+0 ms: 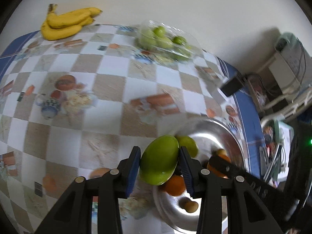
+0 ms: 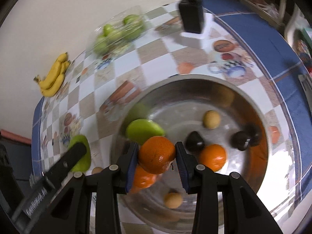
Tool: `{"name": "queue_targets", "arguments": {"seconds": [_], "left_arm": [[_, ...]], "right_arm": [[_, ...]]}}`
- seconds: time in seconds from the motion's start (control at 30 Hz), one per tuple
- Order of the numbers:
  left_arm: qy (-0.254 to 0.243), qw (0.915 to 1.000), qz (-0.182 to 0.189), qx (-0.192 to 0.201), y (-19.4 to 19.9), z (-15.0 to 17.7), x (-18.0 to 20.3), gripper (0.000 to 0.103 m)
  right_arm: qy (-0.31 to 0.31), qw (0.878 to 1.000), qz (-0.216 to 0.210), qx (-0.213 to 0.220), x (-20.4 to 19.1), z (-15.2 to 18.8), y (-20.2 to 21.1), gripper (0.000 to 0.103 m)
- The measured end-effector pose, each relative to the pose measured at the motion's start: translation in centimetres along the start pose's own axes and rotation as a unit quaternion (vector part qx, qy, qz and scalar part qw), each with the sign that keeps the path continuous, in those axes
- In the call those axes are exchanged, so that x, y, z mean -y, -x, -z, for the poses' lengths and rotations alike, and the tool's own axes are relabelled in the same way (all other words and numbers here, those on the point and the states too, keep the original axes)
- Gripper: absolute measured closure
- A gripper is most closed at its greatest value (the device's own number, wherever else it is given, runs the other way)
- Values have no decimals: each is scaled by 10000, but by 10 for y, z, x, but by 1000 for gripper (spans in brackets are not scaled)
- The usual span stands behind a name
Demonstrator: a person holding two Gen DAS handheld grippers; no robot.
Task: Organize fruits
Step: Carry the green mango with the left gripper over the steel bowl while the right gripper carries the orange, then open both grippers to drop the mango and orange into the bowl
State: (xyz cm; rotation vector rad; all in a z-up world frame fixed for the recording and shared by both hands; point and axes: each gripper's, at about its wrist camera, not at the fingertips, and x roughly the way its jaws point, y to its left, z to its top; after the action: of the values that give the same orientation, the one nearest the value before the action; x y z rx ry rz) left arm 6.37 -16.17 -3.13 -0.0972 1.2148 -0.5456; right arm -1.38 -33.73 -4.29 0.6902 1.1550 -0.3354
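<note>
My left tool [image 1: 159, 162] pinches a green mango [image 1: 159, 160] between its blue pads, low centre of the left wrist view. My right tool [image 2: 157, 157] is clamped on an orange [image 2: 157, 152], low centre of the right wrist view. Both fruits are clear of the metal bowl [image 2: 251, 101], which fills the lower right of the right view.

Step in hand, as I judge it: carrying two picked fruits out of the bowl toward sorted spots on the surface [image 1: 109, 89]. Next move calls for choosing a landing place for each, lowering until the fruit rests, then spreading the pads. Bananas [image 1: 66, 23] lie at upper left of the left view and a clear tray of green fruit [image 1: 163, 39] at upper centre, so like probably goes near like.

Mango's long axis runs on a slant in the left view, from lower left up to upper right; the pads grip across its narrow width. Which end is the stem I cannot tell. The orange is round, no axis worth noting.

Left in the bowl: a second green mango [image 2: 144, 130], more oranges [image 2: 213, 157], two dark fruits [image 2: 195, 141], small tan ones [image 2: 211, 119]. A black adapter [image 2: 192, 17] sits at the top of the right view.
</note>
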Motion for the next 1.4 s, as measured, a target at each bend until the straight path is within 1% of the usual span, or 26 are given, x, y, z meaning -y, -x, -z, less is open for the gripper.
{"name": "queue_targets", "arguments": {"seconds": [0.1,0.2,0.47,1.0,1.4], "left_arm": [[-125,9999,38,-99,-6,5,11,60],[-264,9995,-9,-168,-11,9,20,60],[-454,9985,-127,-293,-22,15,27,60],[-556,9972,-268,-431,-32,18,30,60],[-547,9971,-281,-457,-33,19,29,58]], "right_arm": [[-134,9999,100,35,14,-4,2,63],[-212,9997,86,22,20,-5,0,63],[-102,9999,-25,17,16,-7,-5,63],[77,9998,164,-123,7,-6,-17,63],[128,9995,227,-150,6,-7,-18,62]]}}
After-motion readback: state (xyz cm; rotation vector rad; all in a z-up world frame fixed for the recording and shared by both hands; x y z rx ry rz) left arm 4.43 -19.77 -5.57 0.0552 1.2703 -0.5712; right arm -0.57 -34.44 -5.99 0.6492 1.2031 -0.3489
